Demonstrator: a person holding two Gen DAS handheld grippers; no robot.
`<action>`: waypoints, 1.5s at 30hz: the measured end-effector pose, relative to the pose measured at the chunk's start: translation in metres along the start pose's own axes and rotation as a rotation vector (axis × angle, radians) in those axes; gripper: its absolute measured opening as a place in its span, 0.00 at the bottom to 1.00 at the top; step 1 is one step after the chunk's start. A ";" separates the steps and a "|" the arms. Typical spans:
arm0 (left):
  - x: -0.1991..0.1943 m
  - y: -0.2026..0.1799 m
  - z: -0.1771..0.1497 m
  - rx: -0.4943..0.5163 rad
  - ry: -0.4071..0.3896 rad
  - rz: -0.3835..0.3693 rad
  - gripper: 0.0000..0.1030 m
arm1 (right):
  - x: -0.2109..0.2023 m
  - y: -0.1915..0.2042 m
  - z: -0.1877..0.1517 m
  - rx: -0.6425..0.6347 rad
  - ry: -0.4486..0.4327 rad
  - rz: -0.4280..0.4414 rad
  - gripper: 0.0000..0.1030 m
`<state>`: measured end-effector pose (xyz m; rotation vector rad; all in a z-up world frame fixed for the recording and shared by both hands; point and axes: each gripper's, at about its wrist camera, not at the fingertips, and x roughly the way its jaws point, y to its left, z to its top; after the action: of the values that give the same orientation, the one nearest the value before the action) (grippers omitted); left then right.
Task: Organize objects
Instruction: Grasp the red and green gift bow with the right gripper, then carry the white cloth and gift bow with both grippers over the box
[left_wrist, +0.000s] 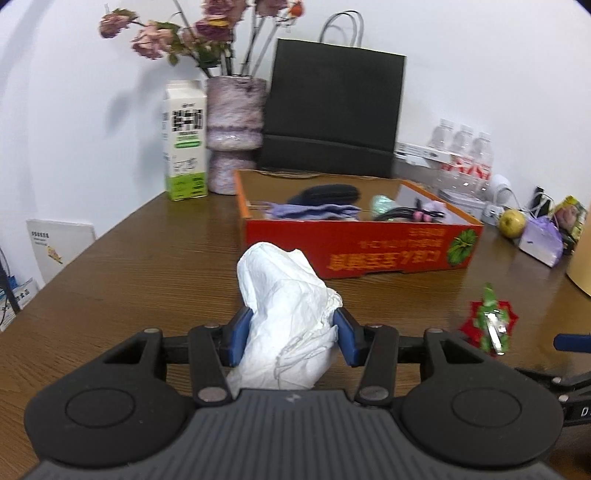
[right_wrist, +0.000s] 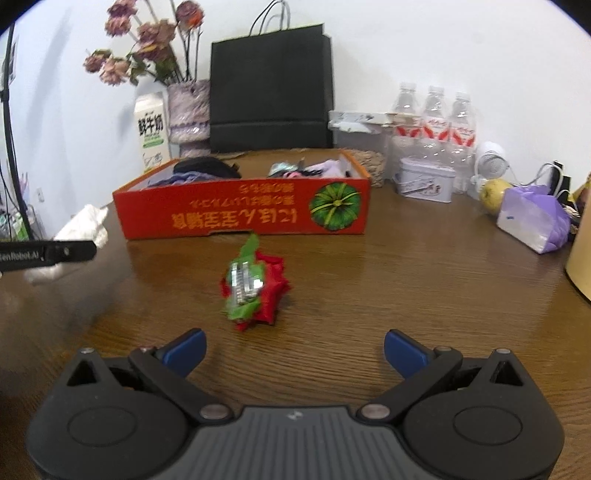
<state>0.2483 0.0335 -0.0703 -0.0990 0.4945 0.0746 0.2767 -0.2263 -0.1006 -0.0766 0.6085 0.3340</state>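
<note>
My left gripper pinches a crumpled white tissue (blue pads pressed in) while my right gripper gapes wide.

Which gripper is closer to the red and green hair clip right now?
Right. The right gripper sits open just behind the hair clip, facing it. The left gripper is off to the clip's left, shut on the white tissue.

Red flower clip before gaping right gripper
</note>
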 end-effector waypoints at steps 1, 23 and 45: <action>0.000 0.004 0.000 -0.001 -0.001 0.002 0.48 | 0.004 0.004 0.001 -0.002 0.014 0.002 1.00; -0.006 0.027 0.001 -0.008 -0.008 -0.012 0.48 | 0.051 0.022 0.031 0.068 0.011 -0.005 0.33; -0.019 -0.003 -0.012 0.038 -0.040 0.018 0.48 | -0.017 0.030 0.013 0.008 -0.224 -0.018 0.32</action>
<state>0.2264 0.0286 -0.0719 -0.0560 0.4569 0.0847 0.2613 -0.2007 -0.0792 -0.0359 0.3870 0.3180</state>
